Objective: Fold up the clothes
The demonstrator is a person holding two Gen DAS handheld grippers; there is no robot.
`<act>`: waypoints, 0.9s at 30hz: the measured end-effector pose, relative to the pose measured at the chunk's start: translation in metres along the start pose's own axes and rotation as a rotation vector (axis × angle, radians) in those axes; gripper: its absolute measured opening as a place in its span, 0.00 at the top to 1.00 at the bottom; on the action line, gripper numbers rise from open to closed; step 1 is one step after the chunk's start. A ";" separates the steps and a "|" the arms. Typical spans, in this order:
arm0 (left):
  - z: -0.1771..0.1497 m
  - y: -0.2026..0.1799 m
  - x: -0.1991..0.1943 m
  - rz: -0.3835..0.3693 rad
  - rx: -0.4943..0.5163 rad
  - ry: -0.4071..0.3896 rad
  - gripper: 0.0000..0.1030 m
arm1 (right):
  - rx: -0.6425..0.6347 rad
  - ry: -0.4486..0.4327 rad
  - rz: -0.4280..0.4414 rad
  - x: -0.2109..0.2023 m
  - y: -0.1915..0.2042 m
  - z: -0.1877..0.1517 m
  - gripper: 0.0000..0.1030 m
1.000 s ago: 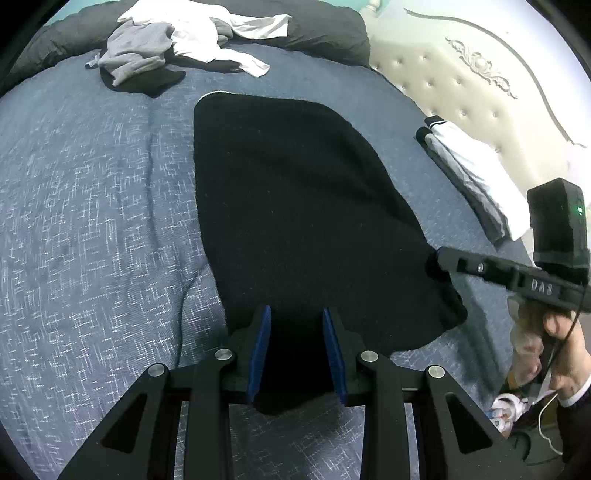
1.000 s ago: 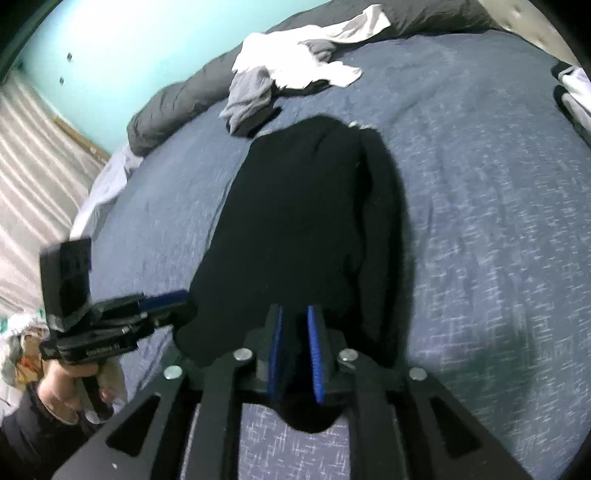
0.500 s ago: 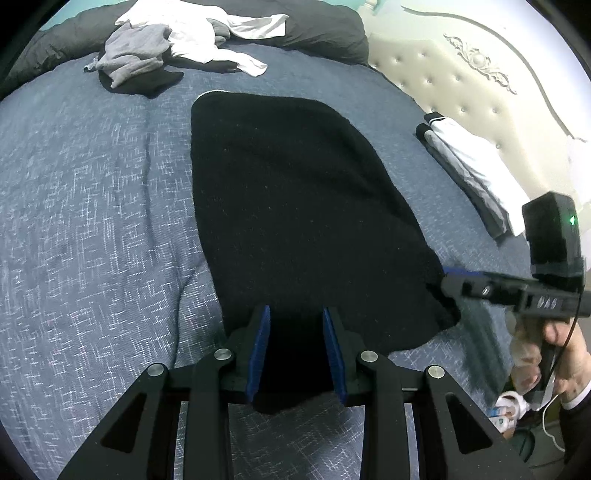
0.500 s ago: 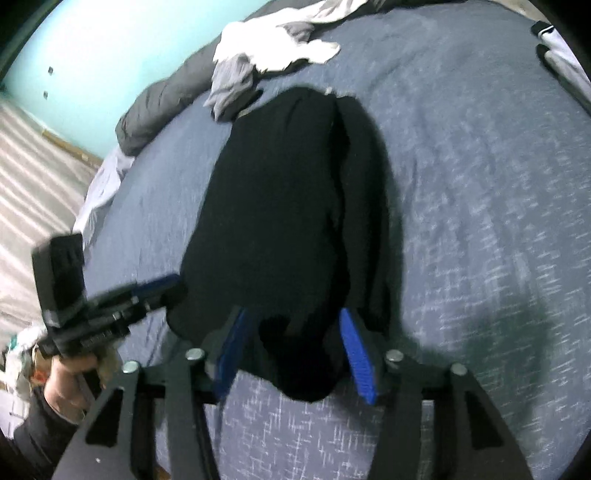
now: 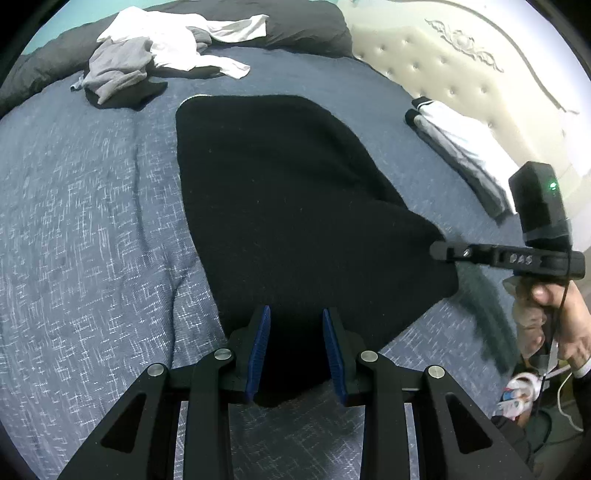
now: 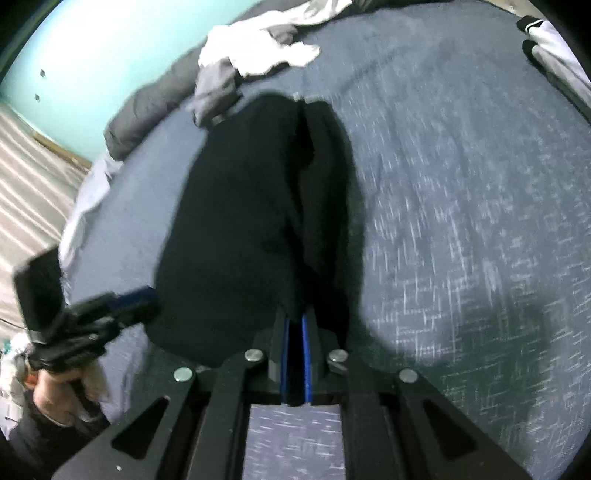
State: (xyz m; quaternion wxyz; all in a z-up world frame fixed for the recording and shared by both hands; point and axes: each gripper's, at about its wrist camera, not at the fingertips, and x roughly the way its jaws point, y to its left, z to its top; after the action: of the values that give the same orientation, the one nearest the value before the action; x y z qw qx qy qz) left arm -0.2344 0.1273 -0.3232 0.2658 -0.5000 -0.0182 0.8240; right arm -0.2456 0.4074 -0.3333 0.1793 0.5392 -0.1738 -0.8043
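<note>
On the blue bed (image 5: 92, 221) lies the black garment (image 5: 295, 206), spread flat. Its near hem sits between the parted fingers of the left gripper (image 5: 295, 347); the right gripper (image 6: 295, 354) is pinched onto the hem's other corner. Beyond lies a pile of clothes (image 5: 166, 51).

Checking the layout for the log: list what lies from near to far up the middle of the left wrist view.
left gripper → black garment → bare blue bedspread → pile of white and grey clothes → dark grey duvet
</note>
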 end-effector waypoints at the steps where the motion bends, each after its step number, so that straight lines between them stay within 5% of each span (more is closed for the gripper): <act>1: -0.001 0.000 0.001 0.002 0.005 0.000 0.70 | 0.011 0.007 0.003 0.004 -0.004 -0.002 0.95; 12: -0.005 0.003 0.000 0.000 -0.015 -0.024 0.70 | 0.023 -0.030 0.058 -0.023 -0.002 0.011 0.88; 15: -0.006 0.004 -0.001 -0.003 -0.025 -0.033 0.70 | 0.048 -0.081 0.046 -0.029 -0.003 0.029 0.87; 19: -0.007 0.004 -0.001 -0.003 -0.032 -0.045 0.70 | 0.076 -0.148 0.024 -0.033 -0.004 0.060 0.69; 27: -0.012 0.006 -0.002 -0.020 -0.040 -0.072 0.70 | -0.004 -0.150 -0.036 0.008 0.019 0.126 0.68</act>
State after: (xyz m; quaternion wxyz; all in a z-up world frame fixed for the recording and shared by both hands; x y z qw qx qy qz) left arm -0.2268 0.1182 -0.3293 0.2632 -0.4749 -0.0493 0.8383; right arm -0.3636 0.3981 -0.2863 0.1522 0.4800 -0.1754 -0.8460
